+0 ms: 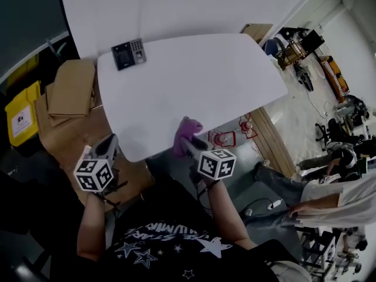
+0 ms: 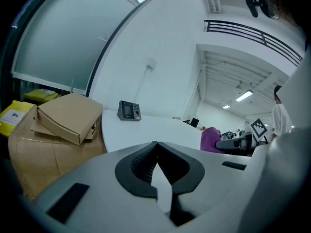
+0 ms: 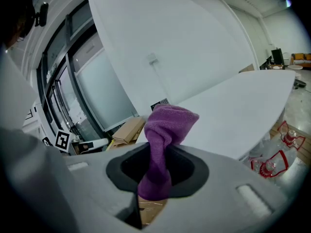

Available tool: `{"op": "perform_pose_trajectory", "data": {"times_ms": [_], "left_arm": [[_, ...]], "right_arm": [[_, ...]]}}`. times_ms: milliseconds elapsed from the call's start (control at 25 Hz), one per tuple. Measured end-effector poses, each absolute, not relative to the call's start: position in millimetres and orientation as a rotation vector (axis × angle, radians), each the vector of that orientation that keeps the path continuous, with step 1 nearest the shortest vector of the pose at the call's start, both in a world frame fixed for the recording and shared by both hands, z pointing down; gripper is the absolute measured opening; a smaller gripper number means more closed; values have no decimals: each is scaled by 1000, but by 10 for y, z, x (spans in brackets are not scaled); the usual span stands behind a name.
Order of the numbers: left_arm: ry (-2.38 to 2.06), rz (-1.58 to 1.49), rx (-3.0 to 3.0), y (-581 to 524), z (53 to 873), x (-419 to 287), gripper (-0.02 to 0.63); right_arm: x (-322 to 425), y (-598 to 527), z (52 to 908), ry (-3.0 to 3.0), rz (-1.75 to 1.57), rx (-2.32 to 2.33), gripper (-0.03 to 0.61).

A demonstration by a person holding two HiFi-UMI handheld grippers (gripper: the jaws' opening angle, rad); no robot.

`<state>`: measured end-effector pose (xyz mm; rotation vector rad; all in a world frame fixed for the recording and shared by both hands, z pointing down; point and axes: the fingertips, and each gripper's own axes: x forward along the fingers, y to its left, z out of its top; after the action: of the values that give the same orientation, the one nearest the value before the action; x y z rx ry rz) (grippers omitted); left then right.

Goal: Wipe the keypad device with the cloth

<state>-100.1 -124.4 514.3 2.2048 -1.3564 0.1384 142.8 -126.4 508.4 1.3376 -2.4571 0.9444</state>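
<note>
Jaws of the right gripper [image 3: 154, 176] pinch a purple terry cloth [image 3: 166, 126] at its lower part; the cloth stands up out of the jaws in a bunched, twisted wad and a short end hangs below them. Left gripper [image 2: 156, 171] jaws pressed together at the tips, nothing between them. Landmark is the white rounded tabletop [image 1: 194, 81]. Right gripper sits at the table's near edge, around the middle of that edge, and the cloth wad reaches just over the edge onto the white surface; whether it touches the table cannot be told. Left gripper is off the table, just beside its near-left corner, pointing toward the table. The black keypad device with a small screen and a grey number pad [image 1: 129, 54] stands on the table's far-left corner, close to the wall, well apart from the cloth and from both grippers, with bare tabletop between. Left of the table, flat brown cardboard boxes [image 1: 70, 90] lie stacked on more cardboard, and a yellow bin [image 1: 22, 119] stands beyond them against the glass partition. Under the table's near-right side, a red-and-clear pack [image 1: 222, 138] sits on the floor. Far right of the table, a person in a white shirt [image 1: 346, 195] is seated.
</note>
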Motion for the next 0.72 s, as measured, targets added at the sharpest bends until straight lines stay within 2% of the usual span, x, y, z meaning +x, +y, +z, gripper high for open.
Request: {"op": "perform_pose_trajectory", "data": {"times_ms": [400,720], "left_arm": [[-1452,132,2132,-1404,5140,-1170,6],[-1535,155,2101,-2024,5060,-1158,6]], "right_arm": [[1236,-1868,5003,-2521,897,1196,92],[1029,-2781,4993,-2543,807,1038,92]]}}
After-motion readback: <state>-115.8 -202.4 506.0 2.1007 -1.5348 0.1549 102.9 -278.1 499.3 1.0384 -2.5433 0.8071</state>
